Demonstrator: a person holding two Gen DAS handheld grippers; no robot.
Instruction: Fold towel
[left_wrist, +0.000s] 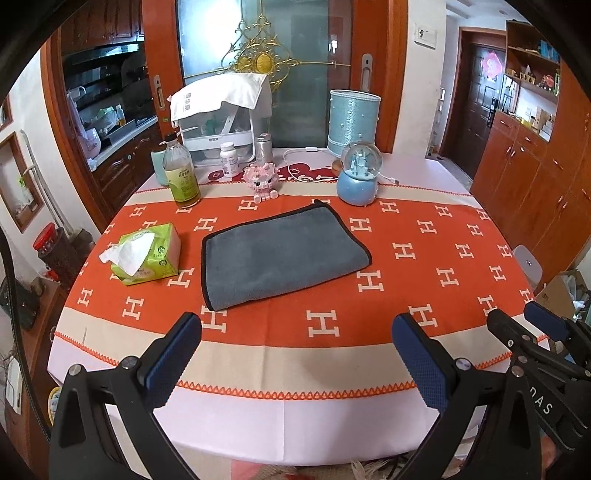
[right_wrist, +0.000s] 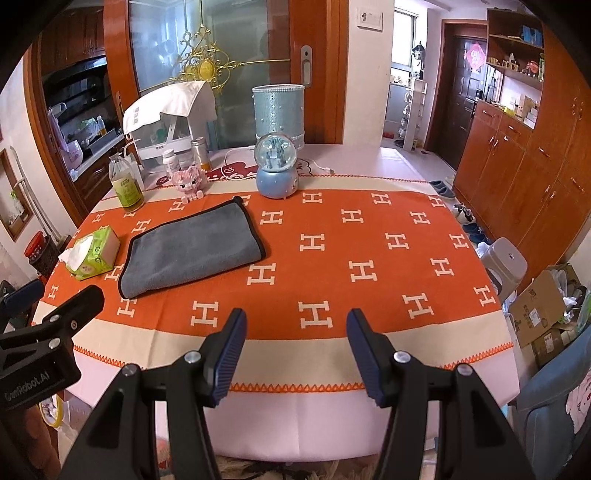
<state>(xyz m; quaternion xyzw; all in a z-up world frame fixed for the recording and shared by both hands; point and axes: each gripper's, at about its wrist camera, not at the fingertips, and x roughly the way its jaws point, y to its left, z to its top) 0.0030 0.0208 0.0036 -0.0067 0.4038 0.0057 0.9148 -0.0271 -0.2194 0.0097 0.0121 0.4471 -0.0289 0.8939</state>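
Both the left gripper (left_wrist: 295, 354) and right gripper (right_wrist: 295, 350) hang wide open and empty, the grey towel (left_wrist: 280, 254) flat ahead, seemingly ready for grasping.

Home dining room. Worktop under an orange H-print tablecloth (left_wrist: 406, 236) carries household clutter along its far edge: snow globe (left_wrist: 359, 173), tissue pack (left_wrist: 147, 254), bottle (left_wrist: 181, 173), toy pig (left_wrist: 260, 181). Kitchen counter (left_wrist: 122, 136) shows through the left doorway; wooden cabinets (right_wrist: 517, 173), entry door (right_wrist: 467, 99), shoes (right_wrist: 441, 188) at right.
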